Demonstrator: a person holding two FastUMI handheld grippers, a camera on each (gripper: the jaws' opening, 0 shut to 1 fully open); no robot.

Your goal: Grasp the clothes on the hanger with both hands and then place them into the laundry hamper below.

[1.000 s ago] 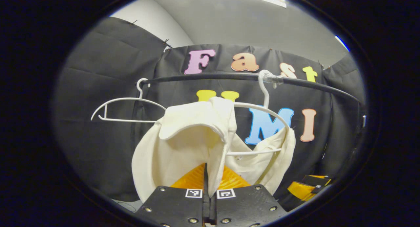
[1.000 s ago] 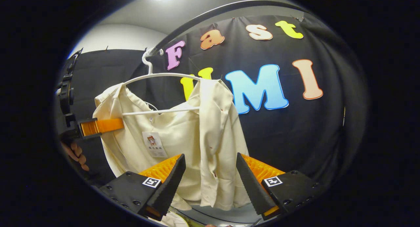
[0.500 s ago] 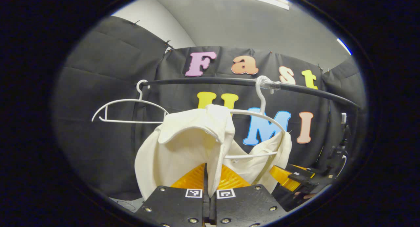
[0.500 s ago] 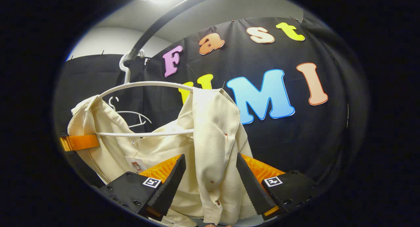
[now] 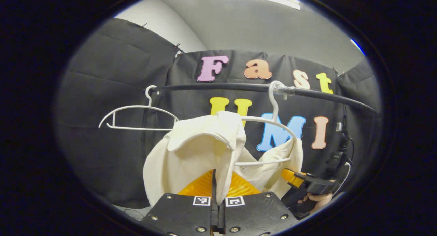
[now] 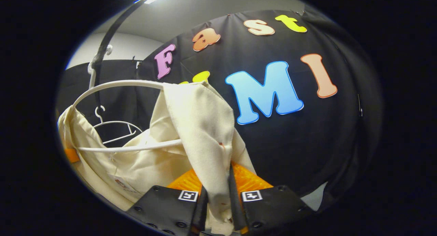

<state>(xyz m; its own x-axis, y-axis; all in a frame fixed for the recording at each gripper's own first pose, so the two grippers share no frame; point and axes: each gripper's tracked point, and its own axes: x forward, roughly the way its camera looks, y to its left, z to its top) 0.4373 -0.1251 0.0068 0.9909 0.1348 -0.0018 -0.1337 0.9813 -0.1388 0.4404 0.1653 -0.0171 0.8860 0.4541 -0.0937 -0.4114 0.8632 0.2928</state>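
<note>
A cream shirt [image 5: 191, 161] hangs on a white hanger [image 5: 273, 121] from a black rail [image 5: 239, 87]. My left gripper [image 5: 217, 195] is shut on a fold of the shirt's near shoulder. In the right gripper view the same shirt [image 6: 201, 126] drapes over the hanger [image 6: 116, 85], and my right gripper [image 6: 218, 202] is shut on its hanging front edge. The right gripper [image 5: 300, 181], held by a hand [image 5: 315, 197], also shows at the shirt's far side in the left gripper view.
A second, bare white hanger [image 5: 136, 118] hangs on the rail to the left of the shirt; it shows behind the shirt [image 6: 114, 130] in the right gripper view. Black cloth walls close the booth behind and at both sides.
My right gripper has moved in and shut on the shirt's front edge; earlier its fingers stood wide apart around it. The left gripper has kept its hold on the shirt.
</note>
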